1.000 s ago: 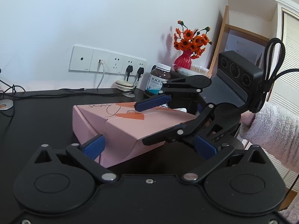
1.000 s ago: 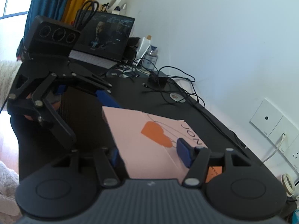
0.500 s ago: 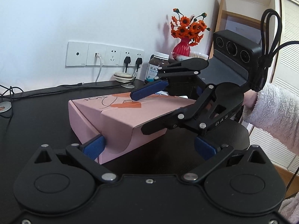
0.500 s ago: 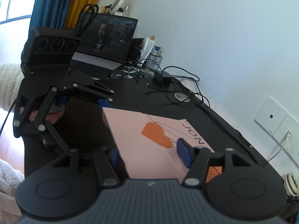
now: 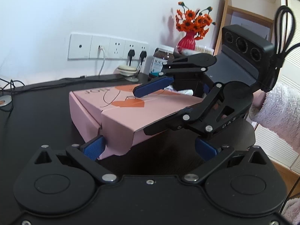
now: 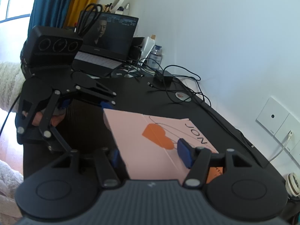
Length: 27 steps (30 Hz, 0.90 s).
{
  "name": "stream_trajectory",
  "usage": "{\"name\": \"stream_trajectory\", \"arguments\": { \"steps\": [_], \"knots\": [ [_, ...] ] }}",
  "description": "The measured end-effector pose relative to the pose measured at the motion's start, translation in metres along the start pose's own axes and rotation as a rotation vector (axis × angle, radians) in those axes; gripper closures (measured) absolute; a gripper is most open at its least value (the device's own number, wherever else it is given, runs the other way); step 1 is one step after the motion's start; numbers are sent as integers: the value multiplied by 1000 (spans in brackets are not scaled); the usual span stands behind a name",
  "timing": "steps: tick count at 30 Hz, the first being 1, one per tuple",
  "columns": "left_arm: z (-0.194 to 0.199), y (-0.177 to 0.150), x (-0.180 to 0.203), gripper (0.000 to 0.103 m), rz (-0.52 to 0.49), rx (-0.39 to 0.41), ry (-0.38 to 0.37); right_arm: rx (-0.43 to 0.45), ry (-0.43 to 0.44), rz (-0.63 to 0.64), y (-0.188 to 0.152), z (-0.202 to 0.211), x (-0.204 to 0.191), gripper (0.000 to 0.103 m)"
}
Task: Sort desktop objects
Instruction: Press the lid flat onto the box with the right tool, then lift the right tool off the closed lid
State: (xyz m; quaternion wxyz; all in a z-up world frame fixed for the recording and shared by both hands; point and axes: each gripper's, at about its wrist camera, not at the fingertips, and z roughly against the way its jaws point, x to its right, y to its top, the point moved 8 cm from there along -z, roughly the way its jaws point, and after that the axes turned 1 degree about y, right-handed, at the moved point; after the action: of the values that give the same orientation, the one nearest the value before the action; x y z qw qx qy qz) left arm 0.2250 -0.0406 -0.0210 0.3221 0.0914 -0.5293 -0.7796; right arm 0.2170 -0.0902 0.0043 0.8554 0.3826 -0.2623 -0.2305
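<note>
**Pink box gripped at one end over the desk**

The flat pink cardboard box with orange shapes (image 6: 150,142) sat tilted over the black desk (image 6: 142,91). The right gripper (image 6: 150,156) clamped it, half-spread, 1 blue pad on top and 1 beneath. The left gripper (image 5: 150,148) stood wide apart, 1 pad touching the box's near corner, grasping nothing.

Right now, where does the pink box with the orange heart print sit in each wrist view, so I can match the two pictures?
Left wrist view: the pink box fills the centre, one corner raised toward the camera.
Right wrist view: the same box lies centre-low, its "JON" lettering to the right.
Shared landmark: the white wall socket panel, behind the box in the left view, at the right edge in the right view.
</note>
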Motion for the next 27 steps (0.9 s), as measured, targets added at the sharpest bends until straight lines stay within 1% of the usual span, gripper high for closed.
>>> {"name": "stream_trajectory", "arguments": {
  "steps": [5, 9, 13, 14, 16, 18, 22, 27],
  "knots": [
    [-3, -1, -5, 0, 21, -16, 3, 6, -14, 11, -4, -2, -4, 43],
    [-7, -3, -10, 0, 48, -30, -3, 15, -42, 41, -4, -2, -8, 43],
    [-6, -4, -9, 0, 40, -26, 1, 32, -58, 48, -5, 0, -9, 42],
    [-7, -5, -9, 0, 37, -27, 4, 32, -63, 54, -5, 1, -10, 40],
    [-7, -5, -8, 0, 38, -29, -10, 34, -85, 68, -6, 2, -10, 17],
    [-7, -6, -7, 0, 31, -30, -14, 46, -112, 93, -6, 6, -11, 16],
    [-9, -4, -8, 0, 28, -32, -12, 45, -126, 116, -6, 8, -15, 16],
    [-8, -4, -9, 0, 40, -22, -19, 46, -115, 136, -6, 14, -17, 16]
  ]
}}
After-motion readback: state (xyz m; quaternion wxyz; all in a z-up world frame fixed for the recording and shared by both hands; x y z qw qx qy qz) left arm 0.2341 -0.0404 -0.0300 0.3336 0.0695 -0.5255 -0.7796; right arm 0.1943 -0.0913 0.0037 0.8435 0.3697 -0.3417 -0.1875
